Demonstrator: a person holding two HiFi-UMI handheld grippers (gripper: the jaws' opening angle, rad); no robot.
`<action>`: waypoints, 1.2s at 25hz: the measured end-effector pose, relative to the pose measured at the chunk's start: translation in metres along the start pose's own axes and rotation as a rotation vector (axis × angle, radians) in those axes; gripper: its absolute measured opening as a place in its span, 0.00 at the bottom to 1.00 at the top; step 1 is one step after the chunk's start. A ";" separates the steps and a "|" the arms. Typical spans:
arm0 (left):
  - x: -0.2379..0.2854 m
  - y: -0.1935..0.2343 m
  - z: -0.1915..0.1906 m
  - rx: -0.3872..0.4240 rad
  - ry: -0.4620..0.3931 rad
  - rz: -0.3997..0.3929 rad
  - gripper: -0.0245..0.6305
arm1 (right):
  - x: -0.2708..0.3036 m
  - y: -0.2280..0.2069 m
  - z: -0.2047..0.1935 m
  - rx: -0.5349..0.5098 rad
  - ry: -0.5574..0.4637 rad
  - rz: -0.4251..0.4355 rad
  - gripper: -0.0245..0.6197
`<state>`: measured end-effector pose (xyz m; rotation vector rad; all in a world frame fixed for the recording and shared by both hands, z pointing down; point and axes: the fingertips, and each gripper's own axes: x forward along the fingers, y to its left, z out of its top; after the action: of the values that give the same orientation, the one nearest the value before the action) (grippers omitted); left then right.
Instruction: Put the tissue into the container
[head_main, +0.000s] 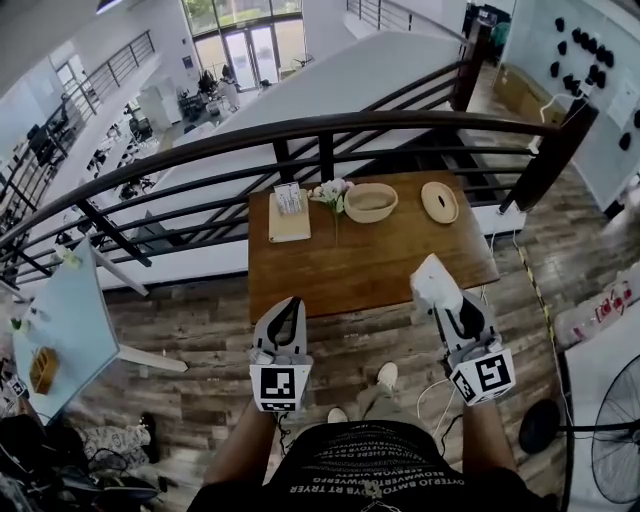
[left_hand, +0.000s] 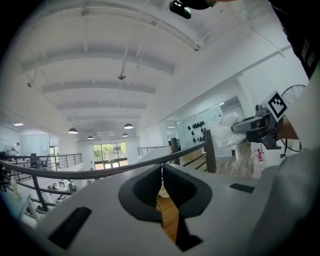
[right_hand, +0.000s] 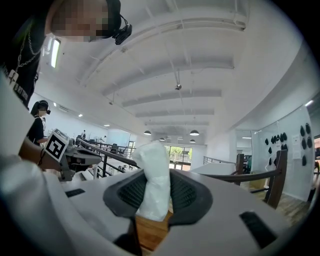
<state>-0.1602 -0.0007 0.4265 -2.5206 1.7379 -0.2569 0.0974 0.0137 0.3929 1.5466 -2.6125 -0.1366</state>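
Wooden table (head_main: 380, 262) ahead, right gripper (right_hand: 155, 194) pinching the tissue (right_hand: 150, 161), left gripper (left_hand: 161, 184) closed and empty, so carry it level over the open container (head_main: 351, 208) before letting go.

The right gripper (right_hand: 152, 175) covers both flanks of the tissue (right_hand: 151, 162) with its pads. The floor fan (head_main: 615, 440) is cut off by the picture's right edge.

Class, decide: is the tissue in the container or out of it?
Out: the right gripper grips the tissue, short of the container on the table.
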 end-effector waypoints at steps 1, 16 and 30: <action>0.005 -0.001 -0.002 -0.005 0.007 0.004 0.09 | 0.003 -0.005 -0.003 0.006 0.002 0.004 0.23; 0.093 0.012 0.002 -0.050 0.035 0.066 0.09 | 0.094 -0.072 -0.021 0.041 0.031 0.105 0.23; 0.193 -0.028 0.027 -0.051 0.022 0.072 0.09 | 0.131 -0.148 -0.032 0.080 0.035 0.224 0.23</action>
<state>-0.0630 -0.1717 0.4227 -2.4925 1.8622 -0.2394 0.1675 -0.1726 0.4112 1.2524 -2.7698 0.0129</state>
